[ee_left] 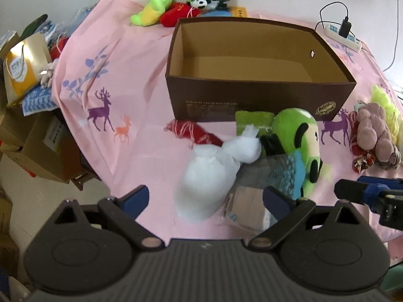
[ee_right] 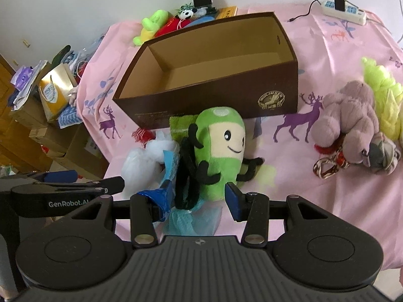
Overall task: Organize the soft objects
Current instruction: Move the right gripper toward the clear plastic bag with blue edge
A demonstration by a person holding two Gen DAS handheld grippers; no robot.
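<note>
The right gripper (ee_right: 200,197) is held low over the pink sheet (ee_right: 289,176), jaws spread either side of the green plush toy's (ee_right: 219,151) base, not clamped. The toy stands just in front of the brown box (ee_right: 201,100), its long axis roughly upright, face turned toward the right wrist camera. The left gripper (ee_left: 205,196) is also spread, above a white stuffed bag (ee_left: 209,176) beside the toy. Only the right wrist view shows the toy's smiling face.
</note>
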